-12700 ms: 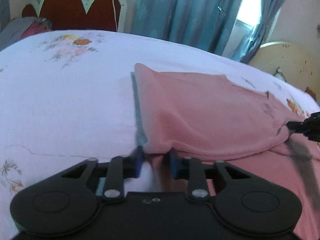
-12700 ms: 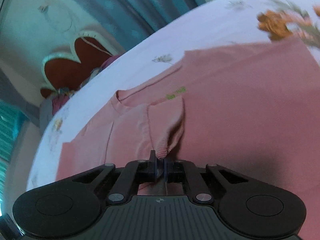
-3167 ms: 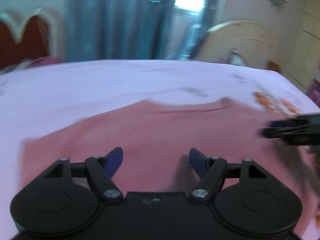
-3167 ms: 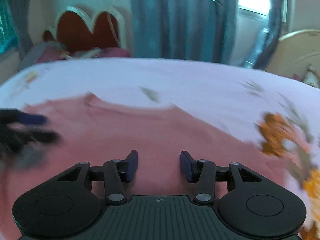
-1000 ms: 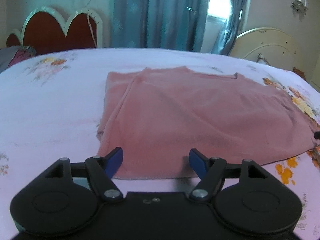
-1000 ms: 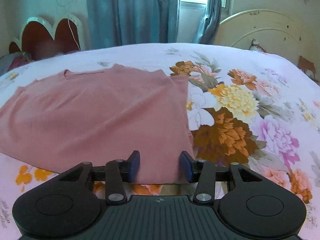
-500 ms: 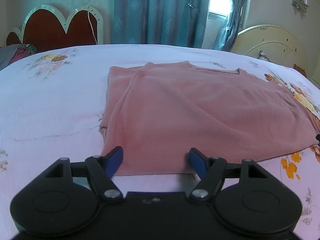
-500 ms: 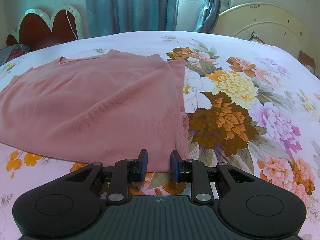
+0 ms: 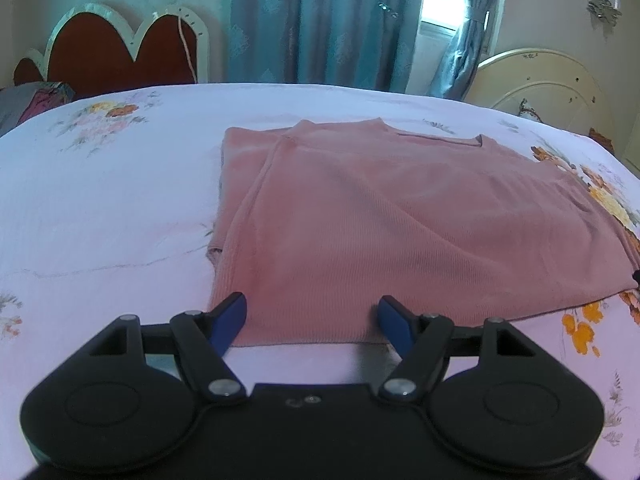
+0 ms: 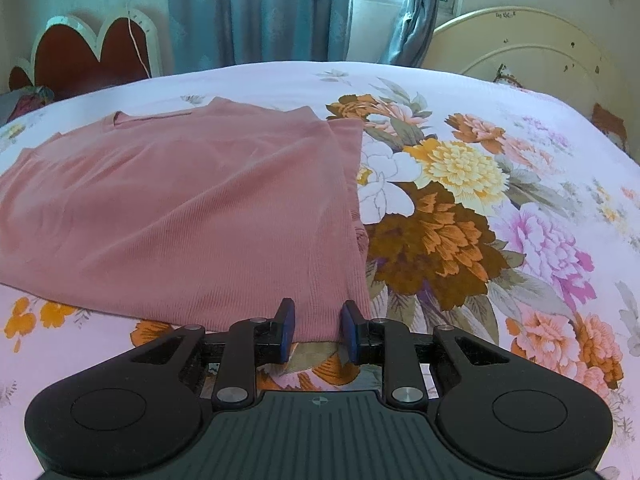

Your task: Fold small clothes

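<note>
Left wrist view: a pink top [image 9: 400,232] is being shown lying flat on a floral bedsheet [image 9: 100,200], its near hem at six o'clock.

The left gripper [image 9: 312,316] is being held wide apart at the hem's left corner, nothing clamped. In the right wrist view, the right gripper [image 10: 316,324] is being held with a narrow gap around the hem's right corner at six o'clock; whether the cloth is being pinched cannot be told. Blue curtains [image 10: 260,12] are being seen at twelve o'clock.
</note>
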